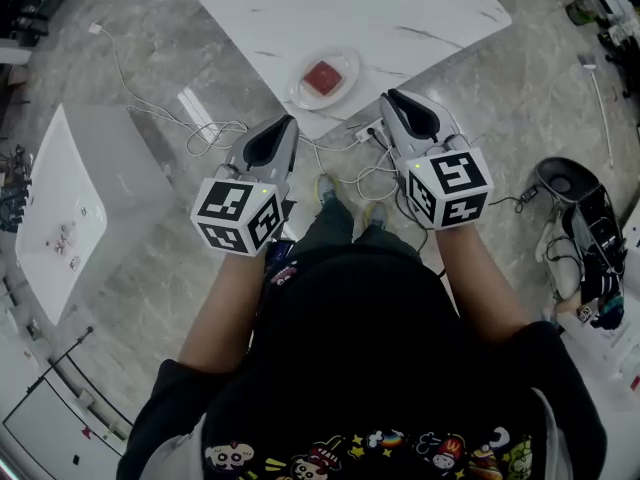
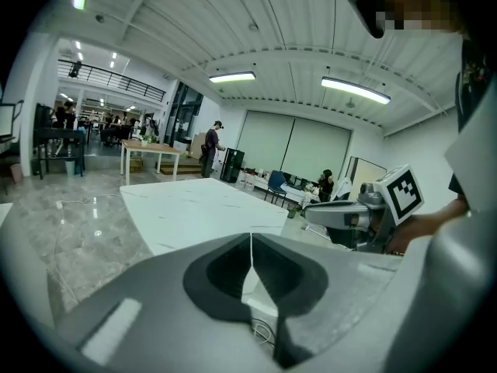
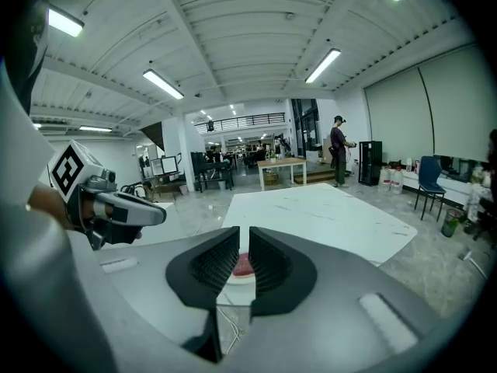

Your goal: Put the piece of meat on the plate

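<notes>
Your left hand-held gripper and right hand-held gripper are both closed on nothing, held apart from the desk. The piece of meat lies on the plate at 12 o'clock. Risk: the plate sits near the desk's corner, so a low swing could knock it off, and the cables by your feet could snag you.

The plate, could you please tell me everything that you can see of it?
The plate is white and glossy, ceramic by its look, a shallow square with rounded corners and a raised rim. It lies flat near a corner of the white marble-patterned table, close to the edge nearest the person. A red, roughly square piece of meat lies in its middle. Nothing else touches it.
</notes>
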`<state>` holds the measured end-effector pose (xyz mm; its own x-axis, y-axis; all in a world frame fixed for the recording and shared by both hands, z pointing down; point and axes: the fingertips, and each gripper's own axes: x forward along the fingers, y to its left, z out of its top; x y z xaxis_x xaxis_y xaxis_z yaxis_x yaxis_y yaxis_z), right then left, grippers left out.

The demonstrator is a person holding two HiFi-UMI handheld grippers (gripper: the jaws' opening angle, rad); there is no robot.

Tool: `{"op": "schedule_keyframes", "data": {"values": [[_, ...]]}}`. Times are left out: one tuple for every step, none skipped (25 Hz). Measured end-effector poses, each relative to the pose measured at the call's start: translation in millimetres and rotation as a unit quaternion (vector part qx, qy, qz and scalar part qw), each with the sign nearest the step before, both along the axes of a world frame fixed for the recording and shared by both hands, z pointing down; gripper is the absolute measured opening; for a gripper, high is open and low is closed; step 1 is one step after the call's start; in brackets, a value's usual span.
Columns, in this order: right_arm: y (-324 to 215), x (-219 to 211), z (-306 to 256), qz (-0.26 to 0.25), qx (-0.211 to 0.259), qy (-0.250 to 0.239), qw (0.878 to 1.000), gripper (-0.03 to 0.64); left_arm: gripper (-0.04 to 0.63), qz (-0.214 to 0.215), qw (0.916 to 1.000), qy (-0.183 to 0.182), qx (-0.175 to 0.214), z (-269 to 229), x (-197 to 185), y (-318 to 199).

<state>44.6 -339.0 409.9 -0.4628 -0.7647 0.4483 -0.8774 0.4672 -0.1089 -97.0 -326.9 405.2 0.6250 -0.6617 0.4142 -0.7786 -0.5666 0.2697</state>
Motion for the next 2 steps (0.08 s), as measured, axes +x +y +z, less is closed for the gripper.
{"op": "schedule_keyframes", "data": {"values": [[4.8,4.0,-2.1,-0.001,0.0,-0.002,1.0,0.063,0.002,-0.005,1.0,-0.001,0.002,-1.7,1.1,2.7],[9.5,8.0,-4.2,-0.003,0.001,-0.003,1.0,0.063,0.002,-0.01,0.9999,-0.002,0.004,-3.4,2.2,5.3]]}}
